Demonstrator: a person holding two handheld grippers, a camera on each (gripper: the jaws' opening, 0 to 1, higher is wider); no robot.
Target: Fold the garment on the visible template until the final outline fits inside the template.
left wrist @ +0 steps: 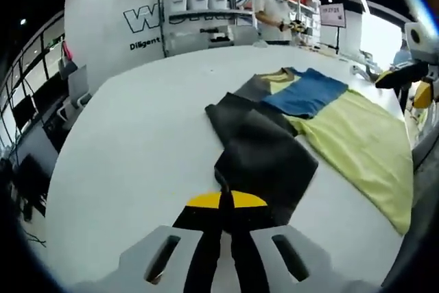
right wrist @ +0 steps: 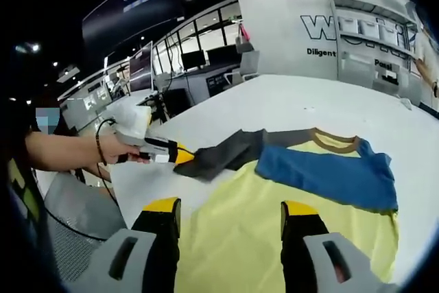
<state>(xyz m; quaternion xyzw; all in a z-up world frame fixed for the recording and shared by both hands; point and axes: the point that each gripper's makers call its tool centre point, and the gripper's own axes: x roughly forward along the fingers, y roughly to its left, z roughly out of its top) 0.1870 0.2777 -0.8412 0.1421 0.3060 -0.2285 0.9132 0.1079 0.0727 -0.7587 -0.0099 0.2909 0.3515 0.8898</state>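
A yellow T-shirt [left wrist: 360,142] [right wrist: 240,231] lies on the white table [left wrist: 137,135], with a blue sleeve [left wrist: 305,92] [right wrist: 322,173] folded across it and a brown collar [right wrist: 334,142]. Its dark grey sleeve [left wrist: 264,149] [right wrist: 226,152] stretches out toward my left gripper [left wrist: 226,200], which is shut on the sleeve's end. A hand holds that gripper [right wrist: 168,152] in the right gripper view, at the table's near-left edge. My right gripper [right wrist: 230,211] is open above the yellow body of the shirt, with nothing between its jaws.
Metal shelving [left wrist: 206,12] and a standing person [left wrist: 271,12] are beyond the table's far end. Chairs [left wrist: 72,90] stand along one side and desks with monitors [right wrist: 206,60] further off. Bare white tabletop [right wrist: 288,101] surrounds the shirt.
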